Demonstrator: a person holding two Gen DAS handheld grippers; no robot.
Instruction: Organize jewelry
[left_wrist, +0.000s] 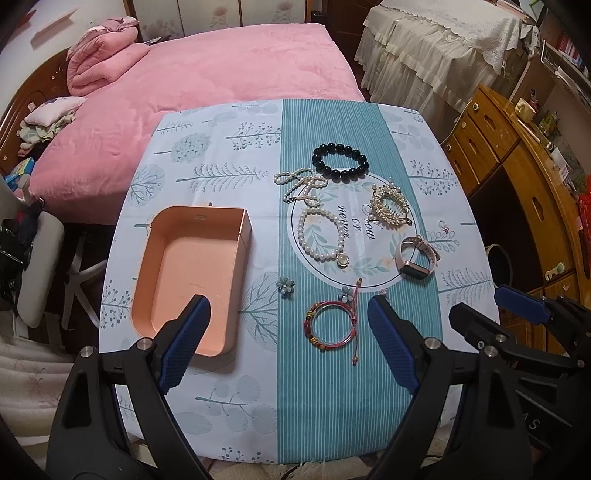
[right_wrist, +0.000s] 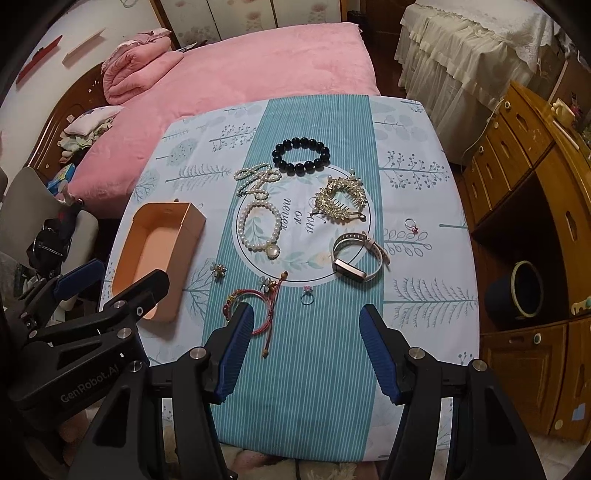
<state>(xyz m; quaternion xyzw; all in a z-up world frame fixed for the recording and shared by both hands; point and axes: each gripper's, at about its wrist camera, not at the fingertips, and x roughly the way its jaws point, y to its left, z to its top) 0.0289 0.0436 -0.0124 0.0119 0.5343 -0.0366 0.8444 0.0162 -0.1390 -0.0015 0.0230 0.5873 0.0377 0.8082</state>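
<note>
An empty peach tray (left_wrist: 221, 258) (right_wrist: 192, 221) lies at the table's left. Jewelry is spread right of it: a black bead bracelet (left_wrist: 340, 162) (right_wrist: 301, 155), a tangled pearl strand (left_wrist: 301, 184) (right_wrist: 255, 179), a pearl bracelet with pendant (left_wrist: 321, 236) (right_wrist: 258, 229), a gold hair comb (left_wrist: 388, 206) (right_wrist: 340, 203), a pink watch (left_wrist: 415, 256) (right_wrist: 356, 258), a red woven bangle (left_wrist: 330, 326) (right_wrist: 255, 302), two flower pieces (left_wrist: 285, 286) (right_wrist: 218, 272) and small rings (right_wrist: 306, 295). My left gripper (left_wrist: 288, 321) hovers open over the near edge. My right gripper (right_wrist: 306, 328) is open too, empty.
The small table (left_wrist: 221, 406) wears a blue and white leaf-print cloth. A pink bed (left_wrist: 221, 74) lies behind it. Wooden drawers (right_wrist: 517, 177) stand at the right, a grey chair (left_wrist: 37, 266) at the left. A second ring (right_wrist: 412, 225) lies near the table's right side.
</note>
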